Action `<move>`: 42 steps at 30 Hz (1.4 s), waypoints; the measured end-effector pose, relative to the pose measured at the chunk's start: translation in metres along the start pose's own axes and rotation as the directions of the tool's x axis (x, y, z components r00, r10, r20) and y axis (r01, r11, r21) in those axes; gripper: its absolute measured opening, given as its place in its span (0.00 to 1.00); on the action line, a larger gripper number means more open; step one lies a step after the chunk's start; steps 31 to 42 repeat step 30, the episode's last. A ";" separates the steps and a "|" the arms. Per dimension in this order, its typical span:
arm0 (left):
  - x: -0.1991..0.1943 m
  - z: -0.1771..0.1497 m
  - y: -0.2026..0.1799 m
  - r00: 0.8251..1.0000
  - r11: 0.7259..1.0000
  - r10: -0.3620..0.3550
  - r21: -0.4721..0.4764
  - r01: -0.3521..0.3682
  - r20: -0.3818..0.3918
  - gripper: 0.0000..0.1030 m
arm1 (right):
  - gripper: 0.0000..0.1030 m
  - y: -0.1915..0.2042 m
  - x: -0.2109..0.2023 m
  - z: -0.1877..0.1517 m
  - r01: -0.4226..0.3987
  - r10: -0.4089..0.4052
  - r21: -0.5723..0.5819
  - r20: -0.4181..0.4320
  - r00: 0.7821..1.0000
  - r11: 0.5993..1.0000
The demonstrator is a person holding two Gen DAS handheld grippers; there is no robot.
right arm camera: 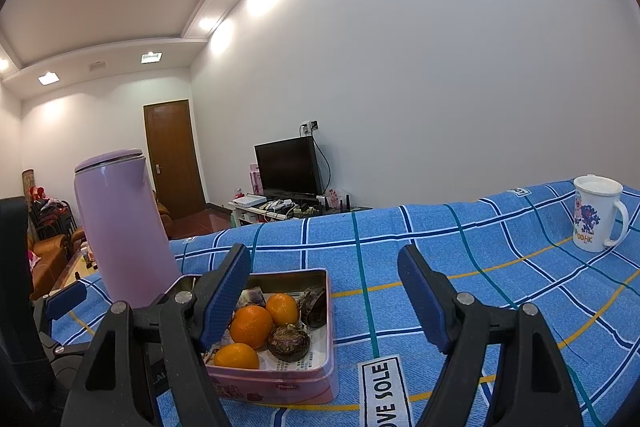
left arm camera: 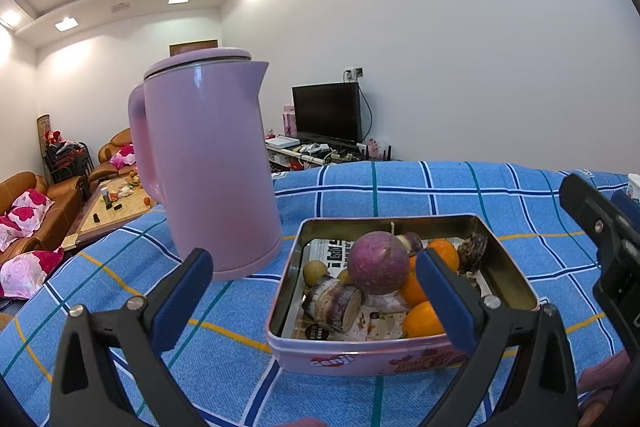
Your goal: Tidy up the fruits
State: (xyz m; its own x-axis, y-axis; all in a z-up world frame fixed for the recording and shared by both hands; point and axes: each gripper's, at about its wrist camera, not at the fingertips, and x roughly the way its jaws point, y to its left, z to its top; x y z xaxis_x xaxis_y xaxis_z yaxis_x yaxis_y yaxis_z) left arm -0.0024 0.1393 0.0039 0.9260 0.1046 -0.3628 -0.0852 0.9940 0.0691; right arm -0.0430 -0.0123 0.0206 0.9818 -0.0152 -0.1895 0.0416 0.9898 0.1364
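Observation:
A pink metal tin (left arm camera: 360, 359) sits on the blue checked cloth. It holds a round purple fruit (left arm camera: 378, 263), several oranges (left arm camera: 424, 319), a cut sugarcane piece (left arm camera: 332, 301), a small yellow-green fruit (left arm camera: 315, 271) and dark purple pieces (left arm camera: 472, 247). My left gripper (left arm camera: 316, 295) is open and empty, just in front of the tin. In the right wrist view the tin (right arm camera: 296, 383) shows oranges (right arm camera: 251, 325) and dark pieces (right arm camera: 288, 343). My right gripper (right arm camera: 324, 295) is open and empty, over the tin's right edge.
A tall pink kettle (left arm camera: 212, 163) stands left of and behind the tin; it also shows in the right wrist view (right arm camera: 120, 227). A white printed mug (right arm camera: 596, 219) stands at the far right of the cloth. The table edge falls off behind, toward a TV (left arm camera: 328, 113) and sofas.

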 end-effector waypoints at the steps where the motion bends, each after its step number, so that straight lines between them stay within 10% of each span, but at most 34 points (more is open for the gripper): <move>1: 0.000 0.000 0.000 1.000 1.000 0.000 0.000 0.000 0.000 1.00 | 0.75 0.000 0.000 0.000 0.000 0.000 0.001 0.000 1.000 1.000; 42: 0.003 0.000 0.006 1.000 1.000 -0.006 -0.013 0.006 -0.014 1.00 | 0.75 0.002 0.005 -0.001 -0.001 0.001 -0.005 -0.006 1.000 1.000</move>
